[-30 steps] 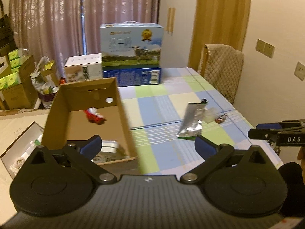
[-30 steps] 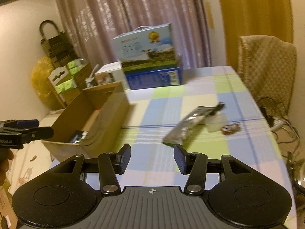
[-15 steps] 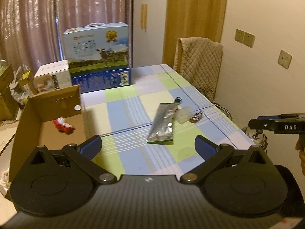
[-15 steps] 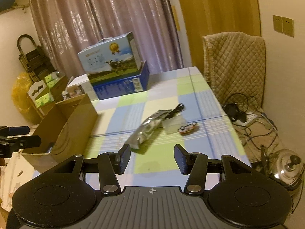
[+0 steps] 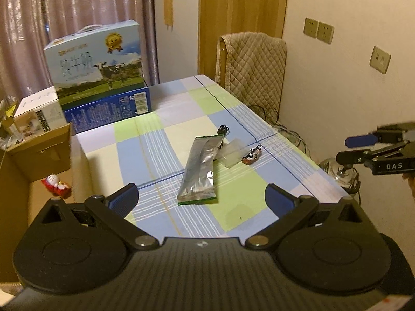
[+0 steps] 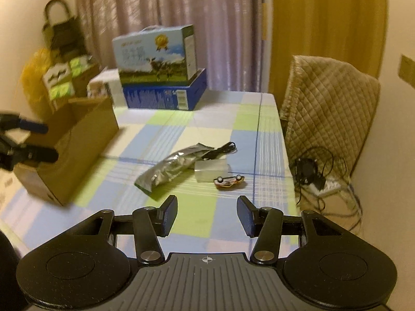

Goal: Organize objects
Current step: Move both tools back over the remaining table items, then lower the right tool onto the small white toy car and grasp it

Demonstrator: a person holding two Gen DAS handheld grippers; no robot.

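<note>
A silver foil pouch lies mid-table on the checked cloth; it also shows in the right wrist view. Beside it lie a clear plastic piece, a small toy car on its roof, and a black cable. An open cardboard box at the left holds a red and white figure. My left gripper is open and empty, above the table's near edge. My right gripper is open and empty, facing the toy car.
A blue milk carton box and a white box stand at the table's far left. A chair with a quilted cover stands at the right side. Cables and a power strip lie on the floor by the wall.
Both grippers have swung to the right, away from the cardboard box and toward the pouch and toy car. The right gripper's jaws have opened wider.
</note>
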